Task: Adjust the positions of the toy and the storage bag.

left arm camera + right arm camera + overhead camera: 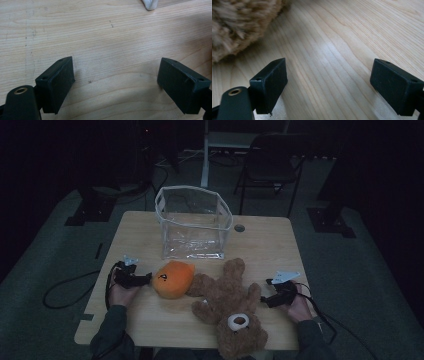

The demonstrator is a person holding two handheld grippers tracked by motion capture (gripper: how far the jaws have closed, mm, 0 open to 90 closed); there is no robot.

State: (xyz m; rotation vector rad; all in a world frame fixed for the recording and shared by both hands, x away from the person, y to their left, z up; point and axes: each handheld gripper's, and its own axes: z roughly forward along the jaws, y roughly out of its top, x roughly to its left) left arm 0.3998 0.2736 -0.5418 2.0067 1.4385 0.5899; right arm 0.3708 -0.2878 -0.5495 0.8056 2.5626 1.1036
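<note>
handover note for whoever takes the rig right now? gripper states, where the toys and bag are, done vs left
Left gripper: open, empty, beside the orange plush toy.
Right gripper: open, empty, next to the brown teddy bear.
Both toys lie on the wooden table, in front of the clear plastic bag, which stands open with nothing visible inside.
Done: nothing packed.
Left: likely both toys into the bag.
</note>
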